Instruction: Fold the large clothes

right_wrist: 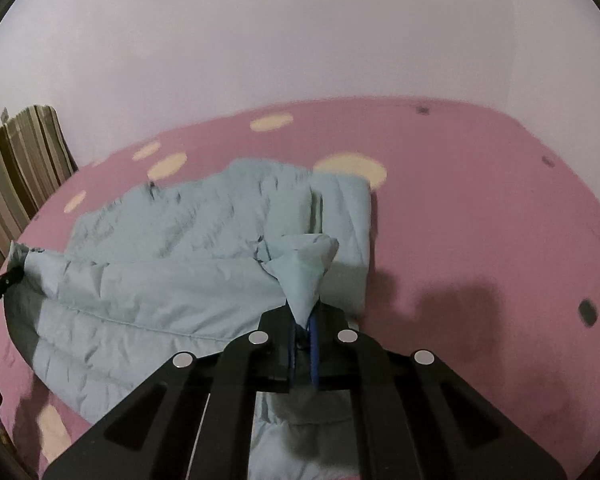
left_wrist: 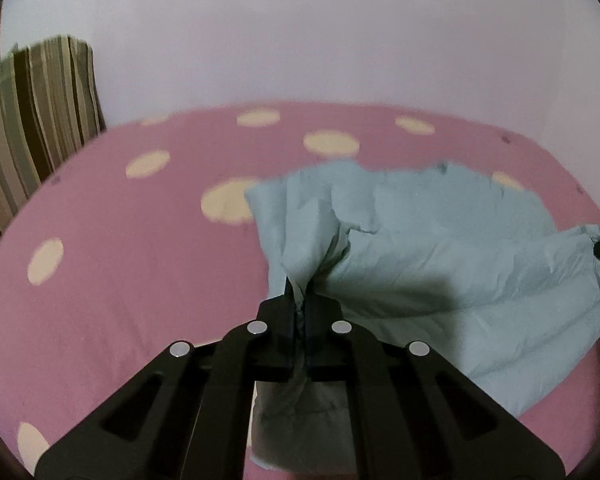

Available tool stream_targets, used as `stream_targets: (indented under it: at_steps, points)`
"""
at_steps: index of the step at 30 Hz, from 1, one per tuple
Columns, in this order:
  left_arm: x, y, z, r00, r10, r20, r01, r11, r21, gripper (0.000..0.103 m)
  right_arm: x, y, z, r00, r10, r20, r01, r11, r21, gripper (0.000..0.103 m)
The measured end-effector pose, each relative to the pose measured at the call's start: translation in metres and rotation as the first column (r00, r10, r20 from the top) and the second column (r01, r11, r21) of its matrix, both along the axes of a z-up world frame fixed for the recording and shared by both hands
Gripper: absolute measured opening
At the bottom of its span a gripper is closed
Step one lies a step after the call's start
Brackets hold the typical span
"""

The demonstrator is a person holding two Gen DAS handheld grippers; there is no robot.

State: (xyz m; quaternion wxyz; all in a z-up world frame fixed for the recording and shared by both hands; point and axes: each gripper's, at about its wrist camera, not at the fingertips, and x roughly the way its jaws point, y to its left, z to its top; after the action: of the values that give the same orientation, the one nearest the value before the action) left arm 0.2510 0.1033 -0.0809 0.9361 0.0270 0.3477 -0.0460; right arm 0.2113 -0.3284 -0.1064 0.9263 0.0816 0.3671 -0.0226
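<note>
Both tools, left (left_wrist: 299, 306) and right (right_wrist: 303, 320), clamped on pale-blue jacket (left_wrist: 440, 248) edge, lifted off pink bedspread (left_wrist: 120, 280).

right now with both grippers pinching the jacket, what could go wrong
1. Each grip is thin: the left gripper and right gripper each pinch only a small bunch of the light blue jacket, so slick fabric may slip out mid-fold.
2. The far part lies crumpled, with a sleeve doubled over, so the fold could trap wrinkles.
3. Much of it rests on the pink bedsheet and may drag.

Left gripper (left_wrist: 300, 300) and right gripper (right_wrist: 304, 316), each clamped tight on pinched jacket (left_wrist: 440, 248) fabric.
</note>
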Motion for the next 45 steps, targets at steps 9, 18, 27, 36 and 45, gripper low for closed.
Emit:
stream_targets:
  at_steps: [9,18,27,36,45]
  points:
    - [0.097,-0.022,0.036,0.996,0.068,0.052,-0.071,0.995,0.067,0.003,0.087,-0.003,0.036,0.996,-0.027,0.086,0.029,0.999,-0.025,0.004]
    - [0.193,-0.039,-0.008,0.988,0.15,-0.04,-0.141,0.975,0.17,0.002,0.194,-0.005,-0.001,0.999,-0.033,-0.026,0.032,0.999,-0.014,0.004]
    - [0.226,-0.035,-0.082,0.966,0.205,-0.16,-0.169,0.962,0.214,0.002,0.232,-0.006,-0.071,0.985,-0.04,-0.166,0.041,0.999,0.002,0.004]
    - [0.231,-0.039,-0.106,0.962,0.213,-0.17,-0.167,0.953,0.253,0.003,0.24,-0.003,-0.094,0.978,-0.048,-0.204,0.047,0.999,-0.013,0.006]
    - [0.2,-0.052,-0.05,0.973,0.211,-0.092,-0.187,0.957,0.221,0.032,0.217,0.0,-0.045,0.991,-0.072,-0.117,0.079,0.995,0.055,0.041]
